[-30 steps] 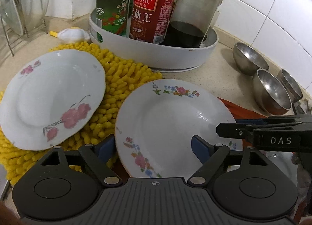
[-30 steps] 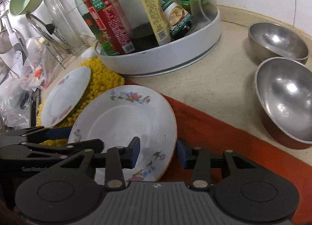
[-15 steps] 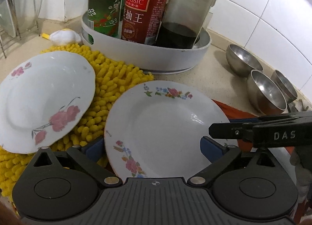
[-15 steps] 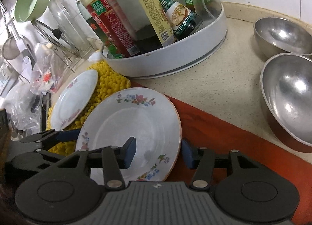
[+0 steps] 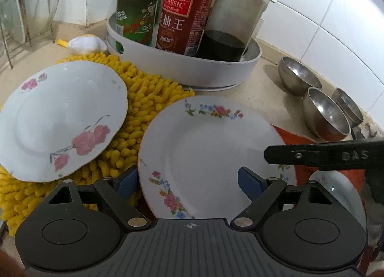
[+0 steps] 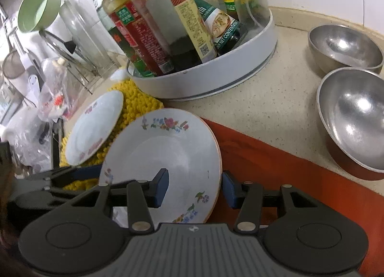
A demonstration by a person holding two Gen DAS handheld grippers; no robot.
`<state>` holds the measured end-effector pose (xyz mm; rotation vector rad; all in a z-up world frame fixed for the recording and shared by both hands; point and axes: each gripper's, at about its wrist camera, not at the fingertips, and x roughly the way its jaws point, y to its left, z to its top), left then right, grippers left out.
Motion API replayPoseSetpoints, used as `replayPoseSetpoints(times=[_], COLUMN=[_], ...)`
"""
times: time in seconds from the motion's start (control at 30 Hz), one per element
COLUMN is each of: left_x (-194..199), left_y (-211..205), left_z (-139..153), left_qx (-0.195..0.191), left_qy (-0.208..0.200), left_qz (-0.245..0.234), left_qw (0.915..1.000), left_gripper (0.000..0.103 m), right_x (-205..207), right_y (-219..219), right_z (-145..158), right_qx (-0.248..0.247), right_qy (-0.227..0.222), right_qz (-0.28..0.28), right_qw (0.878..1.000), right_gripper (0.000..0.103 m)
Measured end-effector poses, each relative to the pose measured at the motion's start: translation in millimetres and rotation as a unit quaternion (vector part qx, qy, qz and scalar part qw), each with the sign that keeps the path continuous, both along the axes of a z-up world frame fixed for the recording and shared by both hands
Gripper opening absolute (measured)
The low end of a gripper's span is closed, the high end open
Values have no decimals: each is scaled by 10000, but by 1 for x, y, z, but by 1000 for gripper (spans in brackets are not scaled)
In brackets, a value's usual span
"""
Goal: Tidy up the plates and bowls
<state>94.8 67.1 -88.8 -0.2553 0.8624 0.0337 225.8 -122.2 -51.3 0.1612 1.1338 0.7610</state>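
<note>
A white plate with small multicoloured flowers [image 5: 211, 147] is seen at the centre of both wrist views, partly on the orange mat [image 6: 276, 164] and against the yellow chenille mat [image 5: 148, 94]. Its near rim is straddled by the left tongs [image 5: 189, 184], which are spread wide with one blue pad on either side; no grip is made. Its right edge is straddled by the right tongs [image 6: 194, 185], likewise opened wide, one pad over the plate and one beyond the rim. A second plate with pink roses [image 5: 60, 118] is laid on the yellow mat at the left of the frame. Three steel bowls [image 5: 324, 114] are lined up on the speckled surface [image 6: 283, 99] at the right. A white round tray of sauce bottles [image 5: 182, 70] is placed behind the plates at the upper centre.
</note>
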Motion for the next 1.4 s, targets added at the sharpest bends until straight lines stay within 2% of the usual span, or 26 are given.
replayPoseSetpoints(times=[0.07,0.13,0.17,0.2,0.27,0.3,0.4,0.47,0.63,0.9,1.13,1.4], left_x=[-1,-2,-1,-1,2,3,10,11,9,6,3,5], left_y=[1,-1,-4,-9,-22,-26,-22,-14,-13,-14,-24,-47], left_z=[-1,-5,-8,-10,-16,-18,-14,-11,-1,27,49,57], left_qx=[3,35,124,231,761,908,708,410,277,165,105,100], left_qy=[-38,-143,-198,-231,-280,-324,-182,-120,-134,-394,-668,-770], left_qz=[-9,-85,-180,-297,-377,-376,-260,-151,-87,-22,-213,-803], left_qw=[10000,9999,9996,9990,9960,9946,9970,9990,9995,9991,9975,9937], left_gripper=[90,95,102,103,103,103,102,101,97,97,97,97], right_x=[2,-1,-2,-2,-4,-6,-9,-11,-10,-12,-20,-39], right_y=[2,4,5,5,4,4,4,3,-3,-10,-24,-51], right_z=[-7,-6,-6,-6,-8,-9,-9,-7,-5,18,41,59], right_qx=[-78,-78,-99,-92,17,38,84,56,137,317,392,335], right_qy=[94,-57,-110,-143,-198,-231,-251,-219,40,-116,-354,-432], right_qz=[-32,24,72,83,129,114,0,-56,-323,-535,-763,-1241], right_qw=[9999,10000,9999,9998,9997,9997,9996,9997,9994,9980,9957,9908], right_gripper=[44,45,45,48,50,53,52,52,50,50,50,50])
